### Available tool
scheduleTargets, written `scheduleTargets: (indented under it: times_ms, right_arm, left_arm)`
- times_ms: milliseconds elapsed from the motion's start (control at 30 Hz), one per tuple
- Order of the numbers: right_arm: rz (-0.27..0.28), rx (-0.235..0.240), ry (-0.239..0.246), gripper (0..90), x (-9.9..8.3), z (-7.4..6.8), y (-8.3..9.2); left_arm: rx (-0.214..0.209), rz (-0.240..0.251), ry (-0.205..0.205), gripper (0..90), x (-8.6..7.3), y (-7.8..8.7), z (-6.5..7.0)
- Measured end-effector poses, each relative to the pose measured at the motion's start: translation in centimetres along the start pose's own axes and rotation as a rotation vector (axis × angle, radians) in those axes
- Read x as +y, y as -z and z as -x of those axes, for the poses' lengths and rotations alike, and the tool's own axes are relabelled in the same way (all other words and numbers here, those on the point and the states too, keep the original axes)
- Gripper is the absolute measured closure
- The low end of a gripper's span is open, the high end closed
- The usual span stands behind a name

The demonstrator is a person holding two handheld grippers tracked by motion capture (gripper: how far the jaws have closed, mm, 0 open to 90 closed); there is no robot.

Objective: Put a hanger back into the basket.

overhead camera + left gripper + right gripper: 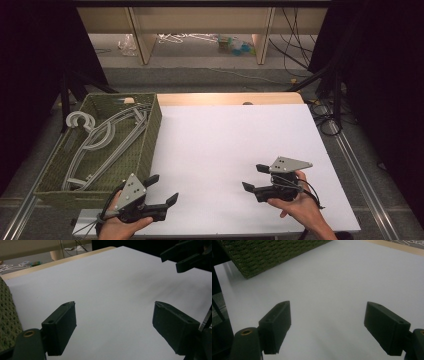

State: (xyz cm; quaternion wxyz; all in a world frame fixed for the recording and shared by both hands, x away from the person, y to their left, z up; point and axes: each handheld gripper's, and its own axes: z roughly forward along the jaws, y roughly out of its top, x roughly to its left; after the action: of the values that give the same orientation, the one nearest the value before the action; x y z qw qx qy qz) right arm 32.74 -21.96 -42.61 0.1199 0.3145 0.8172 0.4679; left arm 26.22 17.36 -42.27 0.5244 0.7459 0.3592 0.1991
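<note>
My left gripper [161, 189] and right gripper [254, 177] hover wide open, empty, above the white board [225, 145]; at ten o'clock, hangers [107, 137] fill the basket [150, 135].

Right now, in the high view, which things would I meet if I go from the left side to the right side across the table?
Green woven basket holding grey hangers → left gripper, jaws open → bare white table surface → right gripper, jaws open.
</note>
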Motion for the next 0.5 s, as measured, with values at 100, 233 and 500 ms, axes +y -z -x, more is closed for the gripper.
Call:
scheduleTargets:
  times_ms: [100, 233, 500]
  right_arm:
    - [0.007, -0.001, -0.016, 21.1, -0.3, -0.2, 0.2]
    - [0.014, 0.007, -0.022, 17.8, -0.9, -0.5, 0.5]
    - [0.007, 0.001, -0.027, 16.5, -2.4, -1.6, 1.2]
  left_arm:
    - [-0.001, 0.033, 0.002, 18.0, 0.1, 0.3, -0.4]
    - [-0.01, 0.042, -0.013, 17.6, -0.5, 0.2, -0.9]
    - [-0.02, 0.035, -0.008, 16.7, -1.6, -0.3, -0.7]
